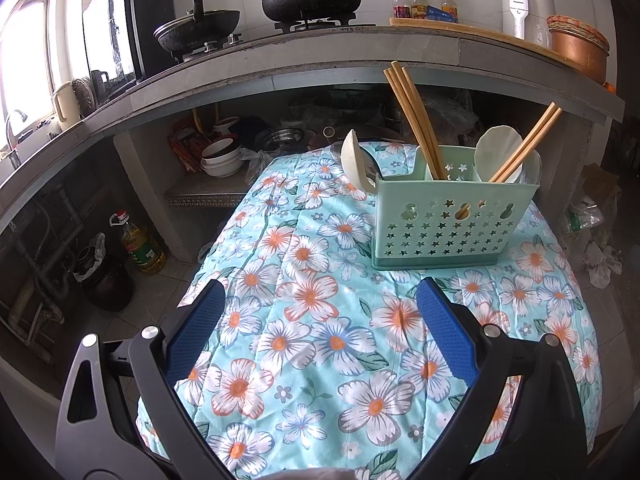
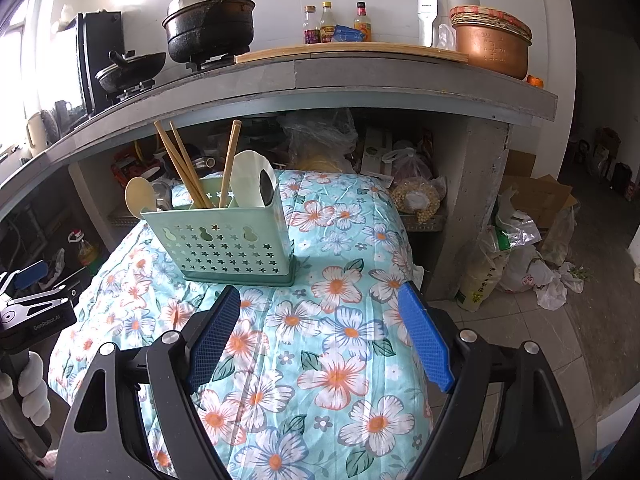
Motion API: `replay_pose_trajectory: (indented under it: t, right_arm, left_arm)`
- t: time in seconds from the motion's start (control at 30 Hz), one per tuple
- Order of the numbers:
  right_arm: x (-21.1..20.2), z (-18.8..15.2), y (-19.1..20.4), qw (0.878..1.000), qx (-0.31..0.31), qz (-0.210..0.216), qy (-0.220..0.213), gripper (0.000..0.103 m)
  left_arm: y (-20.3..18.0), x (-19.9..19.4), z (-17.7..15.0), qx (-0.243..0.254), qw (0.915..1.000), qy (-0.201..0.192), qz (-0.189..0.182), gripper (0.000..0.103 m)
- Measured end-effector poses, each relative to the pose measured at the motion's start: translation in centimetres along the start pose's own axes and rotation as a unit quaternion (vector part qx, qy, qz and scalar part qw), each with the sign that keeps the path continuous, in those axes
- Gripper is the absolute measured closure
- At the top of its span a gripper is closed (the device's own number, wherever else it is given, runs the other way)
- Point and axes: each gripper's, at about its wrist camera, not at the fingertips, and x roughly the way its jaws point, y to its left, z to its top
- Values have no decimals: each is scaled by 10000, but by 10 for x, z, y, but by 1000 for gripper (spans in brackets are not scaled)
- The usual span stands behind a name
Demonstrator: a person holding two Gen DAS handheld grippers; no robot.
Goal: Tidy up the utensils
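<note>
Each tool is a black plastic fork of two fingers, each faced inside with a blue, finely dimpled pad. On the left tool [image 1: 320, 312], silver round screw heads sit at the finger joints and triangular cut-outs pierce the outer arms. The right tool [image 2: 320, 312] is built alike; beside it the left tool's flank bears small white lettering.

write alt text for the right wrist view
A mint-green utensil caddy holding wooden chopsticks and pale spoons stands on a floral cloth, beyond the open, empty right gripper. A cluttered kitchen counter runs behind.
</note>
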Motion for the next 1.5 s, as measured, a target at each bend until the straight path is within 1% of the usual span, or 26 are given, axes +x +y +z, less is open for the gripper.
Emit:
replay_pose_trajectory:
  t: [1.5]
  right_arm:
    - [0, 1, 3, 10000, -15, 22, 0, 24]
  left_arm:
    - [1, 2, 0, -40, 10000, 40, -2, 10]
